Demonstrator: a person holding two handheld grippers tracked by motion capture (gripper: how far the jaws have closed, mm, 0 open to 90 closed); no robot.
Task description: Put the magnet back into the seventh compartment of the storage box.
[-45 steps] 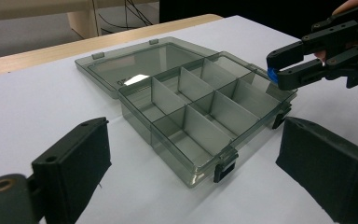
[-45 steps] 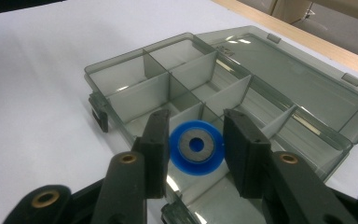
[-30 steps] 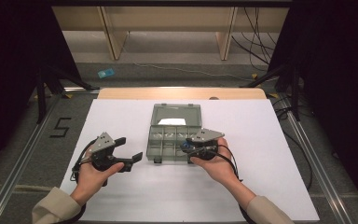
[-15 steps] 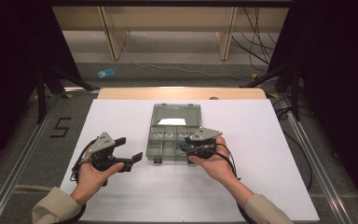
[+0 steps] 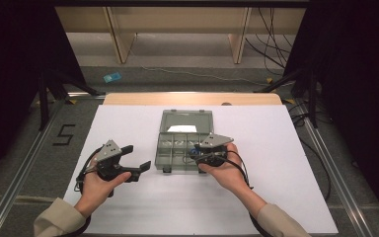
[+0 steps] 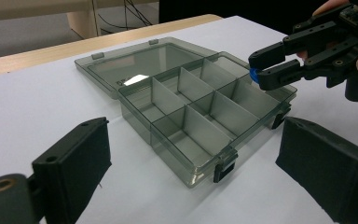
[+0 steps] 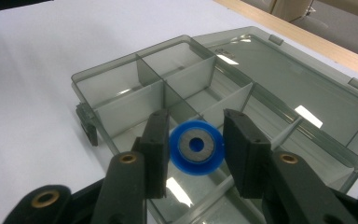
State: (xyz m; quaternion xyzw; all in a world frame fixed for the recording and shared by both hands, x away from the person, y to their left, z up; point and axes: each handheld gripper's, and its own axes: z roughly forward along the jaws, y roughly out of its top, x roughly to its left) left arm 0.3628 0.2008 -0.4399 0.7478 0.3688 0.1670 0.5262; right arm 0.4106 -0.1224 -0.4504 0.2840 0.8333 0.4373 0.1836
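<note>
A smoky clear compartment box (image 5: 176, 157) lies open at mid-table, its lid (image 5: 185, 121) flat behind it and its compartments looking bare. In the right gripper view, a blue disc (image 7: 196, 163) with a grey ring at its centre sits pinched between the pads of my right gripper (image 7: 196, 145). That gripper hovers over the box's near right compartments (image 5: 195, 153), (image 6: 260, 70), and the blue disc (image 6: 253, 75) shows at its tips. My left gripper (image 5: 139, 156) rests left of the box with its jaws wide and nothing between them (image 6: 193, 163), pointing at the box's near corner (image 6: 200, 172).
White sheet (image 5: 128, 207) covers the table; a wooden strip (image 5: 128, 98) runs along the far edge. Cables (image 5: 321, 163) trail off the right side. The box's black latches (image 6: 223, 168) face the near side. Open sheet lies in front of and beside both hands.
</note>
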